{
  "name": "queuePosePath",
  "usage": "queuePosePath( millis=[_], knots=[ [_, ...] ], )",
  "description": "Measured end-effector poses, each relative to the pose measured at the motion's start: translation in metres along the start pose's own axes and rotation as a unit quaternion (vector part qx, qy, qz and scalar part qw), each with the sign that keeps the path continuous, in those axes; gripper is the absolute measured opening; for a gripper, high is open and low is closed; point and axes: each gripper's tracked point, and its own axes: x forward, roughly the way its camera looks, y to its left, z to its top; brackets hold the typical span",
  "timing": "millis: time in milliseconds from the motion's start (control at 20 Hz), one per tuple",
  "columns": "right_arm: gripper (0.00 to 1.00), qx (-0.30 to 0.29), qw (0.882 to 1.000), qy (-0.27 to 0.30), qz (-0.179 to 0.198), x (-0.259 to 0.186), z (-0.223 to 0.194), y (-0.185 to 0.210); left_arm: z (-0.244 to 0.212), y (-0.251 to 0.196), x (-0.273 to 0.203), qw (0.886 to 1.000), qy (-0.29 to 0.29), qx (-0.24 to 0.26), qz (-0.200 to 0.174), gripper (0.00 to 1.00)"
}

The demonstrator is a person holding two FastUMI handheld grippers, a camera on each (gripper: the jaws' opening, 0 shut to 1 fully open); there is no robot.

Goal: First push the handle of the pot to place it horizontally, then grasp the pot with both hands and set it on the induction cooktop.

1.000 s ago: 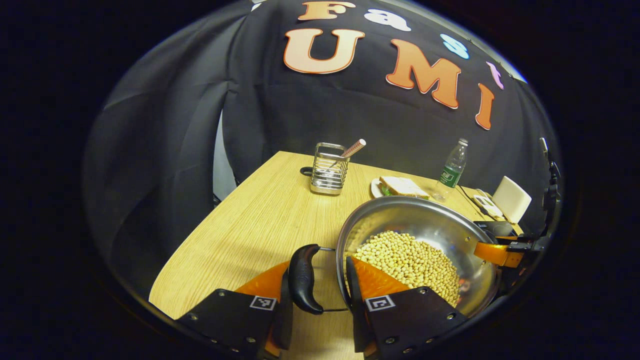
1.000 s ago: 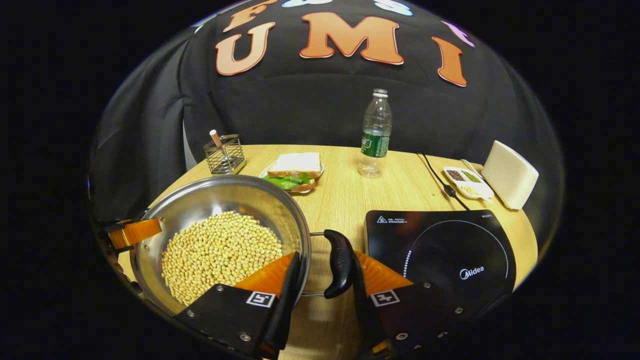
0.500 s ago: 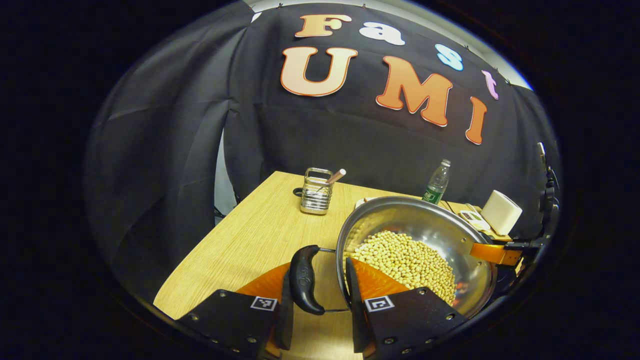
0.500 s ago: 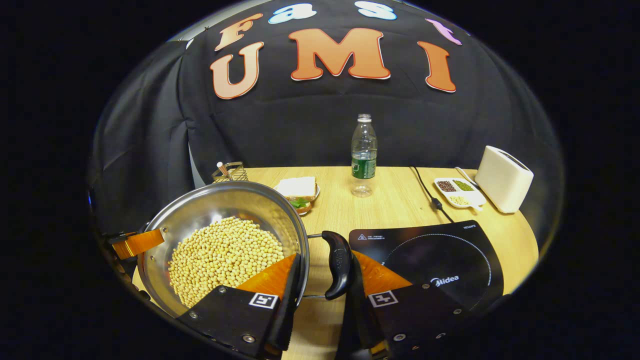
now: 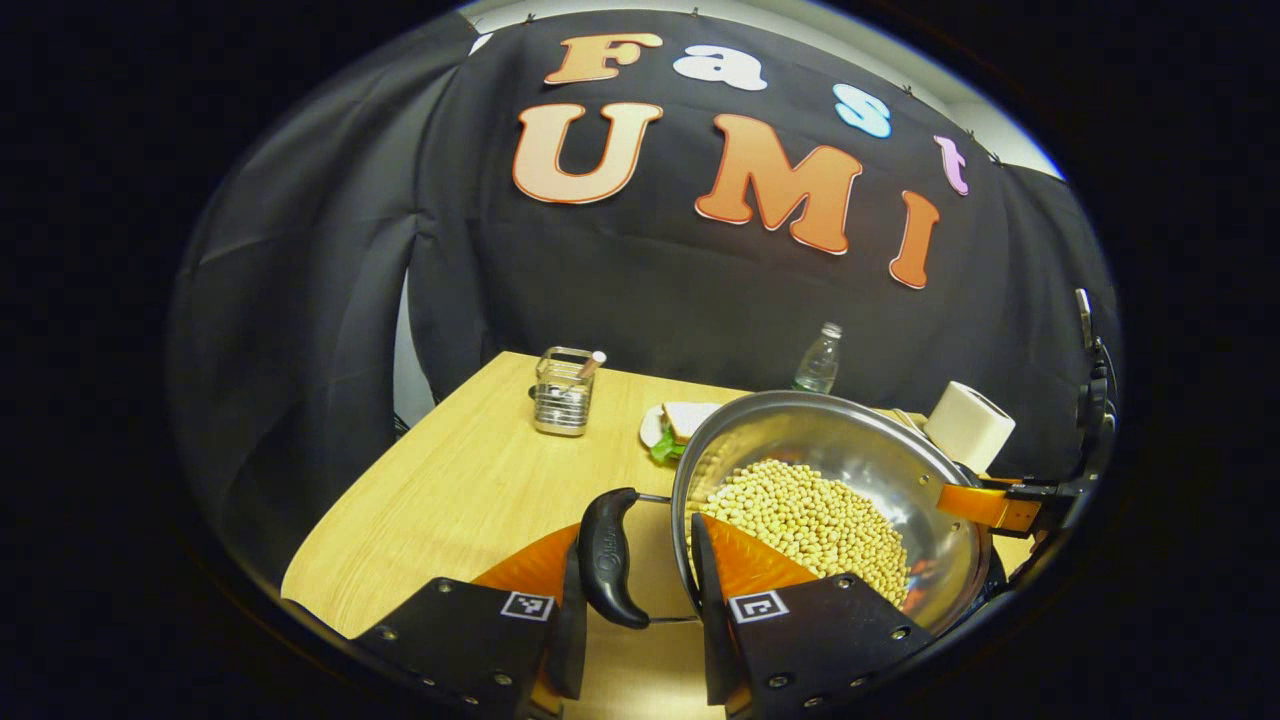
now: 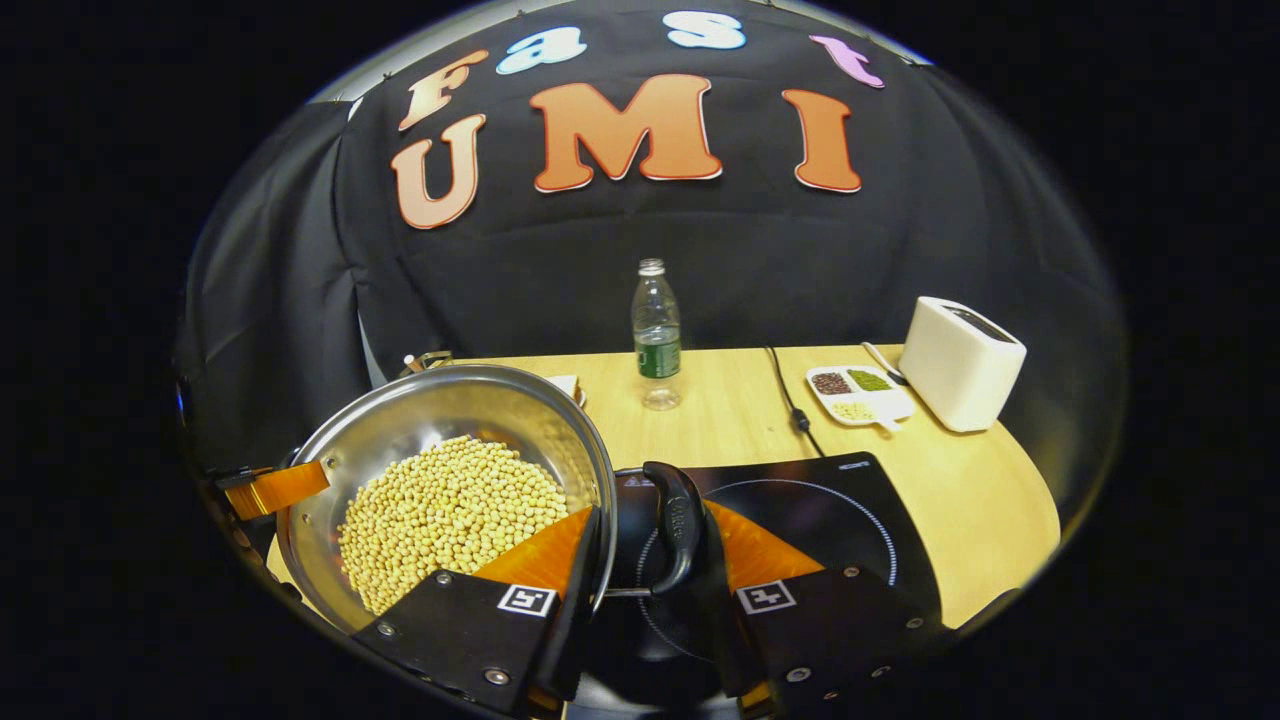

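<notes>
A steel pot (image 5: 850, 450) heaped with soybeans (image 5: 810, 525) is held up above a wooden table (image 5: 450, 500), carried by its two side handles. In the left gripper view, the left gripper (image 5: 630, 590) has its two fingers closed around the pot's black left handle (image 5: 607, 558), one finger outside it and one against the pot's rim. In the right gripper view, the right gripper (image 6: 645, 575) clamps the black right handle (image 6: 678, 525) the same way. Across the pot in each view, the other gripper's finger shows at the far rim.

The pot's right edge hangs over the near left part of a black induction cooktop (image 6: 840, 510); the handle and right gripper sit above its glass. Whether the pot's base touches it cannot be told.

Well behind the cooktop, a power cord (image 6: 790, 395) runs toward the back wall. A clear water bottle (image 6: 656, 335) stands upright near the table's rear middle. To the right are a divided dish of grains (image 6: 858, 393) and, just beside it, a white toaster (image 6: 962, 362). At the rear left stands a wire utensil holder (image 5: 563, 390), with a sandwich on a plate (image 5: 675, 425) between it and the pot, partly hidden by the pot's rim.
</notes>
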Motion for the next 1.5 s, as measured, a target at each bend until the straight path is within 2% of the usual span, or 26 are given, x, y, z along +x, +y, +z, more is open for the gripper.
queuePosePath(
  millis=[350, 800, 850, 900, 1500],
  knots=[
    [0.51, 0.025, 0.999, -0.003, -0.025, -0.02, -0.001, -0.061, 0.003, -0.068, 0.0, 0.999, 0.001, 0.025, -0.03, 0.48],
    [0.51, 0.045, 0.998, 0.001, -0.052, -0.036, -0.01, -0.134, -0.009, -0.144, 0.004, 0.997, 0.016, 0.031, -0.064, 0.48],
    [0.47, 0.047, 0.997, 0.002, -0.054, -0.038, -0.011, -0.14, -0.012, -0.151, 0.005, 0.997, 0.018, 0.032, -0.066, 0.48],
    [0.51, 0.049, 0.997, 0.004, -0.056, -0.039, -0.012, -0.147, -0.014, -0.159, 0.007, 0.997, 0.021, 0.032, -0.069, 0.48],
    [0.52, 0.063, 0.994, 0.033, -0.078, -0.035, -0.035, -0.21, -0.052, -0.218, 0.03, 0.992, 0.065, 0.028, -0.101, 0.48]
  ],
)
